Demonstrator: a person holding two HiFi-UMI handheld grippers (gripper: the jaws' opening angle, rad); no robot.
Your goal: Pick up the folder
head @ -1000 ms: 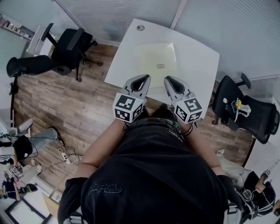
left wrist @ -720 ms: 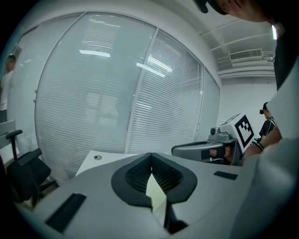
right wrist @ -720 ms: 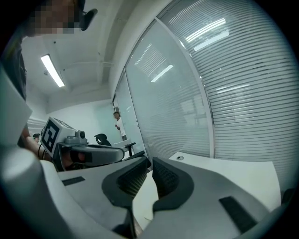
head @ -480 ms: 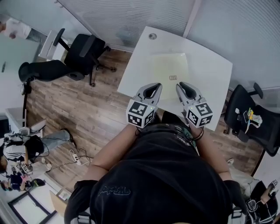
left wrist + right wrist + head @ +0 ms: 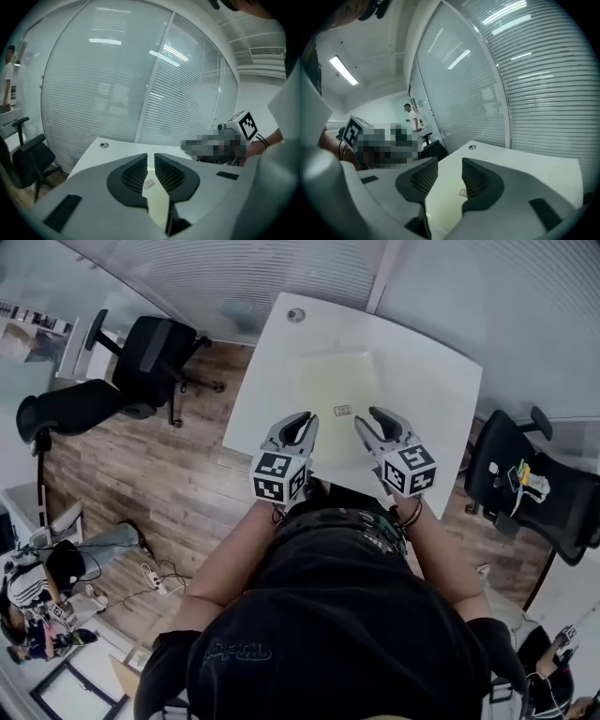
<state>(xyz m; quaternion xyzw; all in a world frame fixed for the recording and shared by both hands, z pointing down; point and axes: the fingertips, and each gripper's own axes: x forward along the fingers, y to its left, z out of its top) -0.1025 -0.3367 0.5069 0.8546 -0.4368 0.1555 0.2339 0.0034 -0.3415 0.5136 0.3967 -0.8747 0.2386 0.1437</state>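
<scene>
A pale yellow-green folder (image 5: 339, 395) lies flat on the middle of the white table (image 5: 431, 381), with a small label near its near edge. Both grippers hover just above the table's near side, pointing at the folder's near edge. The left gripper (image 5: 298, 420) has just been opening and its jaws are barely apart, with nothing between them. In the left gripper view, the left gripper (image 5: 151, 157) shows the folder (image 5: 157, 201) through its slit. The right gripper (image 5: 372, 418) has also been opening and stands wider, empty. In the right gripper view, the folder (image 5: 445, 197) shows between the right gripper's (image 5: 450, 164) jaws.
A round cable grommet (image 5: 296, 314) sits at the table's far corner. Black office chairs stand on the wood floor at left (image 5: 141, 352) and right (image 5: 525, 479). Glass walls with blinds run behind the table. A person (image 5: 411, 117) stands far off.
Both grippers have moved forward and down over the table's near edge toward the folder. The right gripper's jaws have spread apart; the left's have parted slightly.
</scene>
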